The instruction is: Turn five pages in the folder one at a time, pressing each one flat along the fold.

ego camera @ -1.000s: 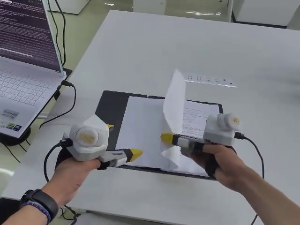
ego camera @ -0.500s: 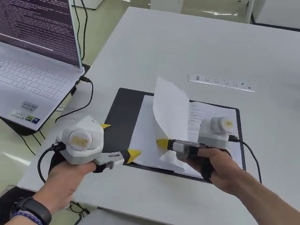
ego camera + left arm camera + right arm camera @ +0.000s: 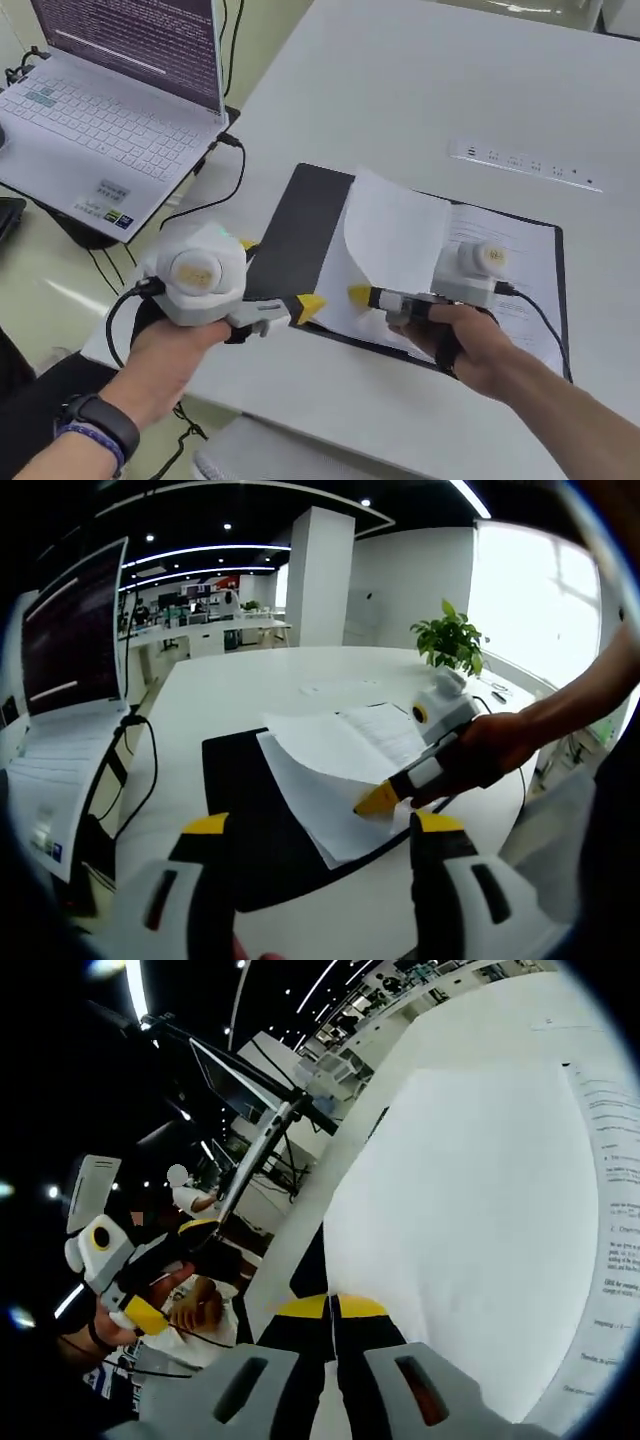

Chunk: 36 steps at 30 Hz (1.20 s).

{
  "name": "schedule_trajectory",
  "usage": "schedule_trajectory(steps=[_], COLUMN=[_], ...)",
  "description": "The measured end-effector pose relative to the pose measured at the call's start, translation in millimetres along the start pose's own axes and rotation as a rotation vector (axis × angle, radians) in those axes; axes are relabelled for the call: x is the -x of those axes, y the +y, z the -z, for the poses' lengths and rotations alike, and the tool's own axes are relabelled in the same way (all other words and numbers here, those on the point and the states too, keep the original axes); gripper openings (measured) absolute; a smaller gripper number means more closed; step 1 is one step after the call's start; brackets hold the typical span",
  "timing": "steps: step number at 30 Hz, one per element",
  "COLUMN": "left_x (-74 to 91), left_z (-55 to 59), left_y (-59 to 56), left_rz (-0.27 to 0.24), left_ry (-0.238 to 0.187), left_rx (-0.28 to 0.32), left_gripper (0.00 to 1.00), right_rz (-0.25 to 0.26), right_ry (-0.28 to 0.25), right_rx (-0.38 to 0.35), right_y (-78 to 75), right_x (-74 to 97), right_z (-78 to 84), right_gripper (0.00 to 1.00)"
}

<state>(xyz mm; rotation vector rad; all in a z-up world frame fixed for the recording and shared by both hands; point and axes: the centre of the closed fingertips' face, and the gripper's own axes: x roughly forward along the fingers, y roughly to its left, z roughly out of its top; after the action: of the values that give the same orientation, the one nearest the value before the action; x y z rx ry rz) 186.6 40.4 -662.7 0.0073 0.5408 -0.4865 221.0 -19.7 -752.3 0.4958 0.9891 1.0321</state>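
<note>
Head view: the black folder (image 3: 300, 230) lay open near the front edge of the white table (image 3: 400, 90), with a laptop (image 3: 110, 130) off to the left. The right gripper (image 3: 360, 295) pinched the lower edge of a white page (image 3: 400, 235), which arched over the left-hand sheets. The left gripper (image 3: 277, 274) hovered at the folder's near-left corner.

Left gripper view: its jaws stood wide apart with nothing between them, and the folder lay ahead.

Right gripper view: the yellow tips were pressed together on the page's edge, with a printed sheet (image 3: 610, 1220) to the right.

White table (image 3: 400, 80), bright window (image 3: 530, 600), potted plant (image 3: 450, 640)
</note>
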Motion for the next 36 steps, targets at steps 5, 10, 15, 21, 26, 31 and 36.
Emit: schedule_trajectory(steps=[5, 10, 15, 21, 26, 31, 36], left_x=[2.6, 6.9, 8.1, 8.3, 7.9, 4.8, -0.6], left_z=[4.7, 11.0, 19.4, 17.6, 17.3, 19.3, 24.4], left_y=[-4.9, -4.4, -0.1, 3.0, 4.3, -0.4, -8.7], left_rz=[-0.004, -0.014, -0.021, -0.032, -0.035, -0.028, -0.009], left_ry=[-0.002, 0.0, 0.015, 0.009, 0.011, 0.02, 0.041], left_rx=[0.017, 0.037, 0.046, 0.057, 0.054, 0.057, 0.046], left_gripper=[0.71, 0.71, 0.71, 0.71, 0.71, 0.71, 0.71], right_rz=[0.061, 0.101, 0.114, 0.104, 0.077, 0.046, 0.013], right_ry=[0.008, 0.026, 0.011, 0.006, 0.008, 0.022, 0.028], right_rx=[-0.086, -0.139, -0.129, -0.09, -0.052, -0.008, 0.022], right_y=[-16.4, -26.3, -29.2, -24.8, -19.2, -6.9, 4.0], right_x=[-19.6, -30.6, -30.6, -29.5, -30.5, -30.8, -32.9], right_z=[8.5, 14.1, 13.4, 13.4, 12.9, 13.8, 15.7], right_gripper=[0.01, 0.0, 0.0, 0.02, 0.1, 0.22, 0.34])
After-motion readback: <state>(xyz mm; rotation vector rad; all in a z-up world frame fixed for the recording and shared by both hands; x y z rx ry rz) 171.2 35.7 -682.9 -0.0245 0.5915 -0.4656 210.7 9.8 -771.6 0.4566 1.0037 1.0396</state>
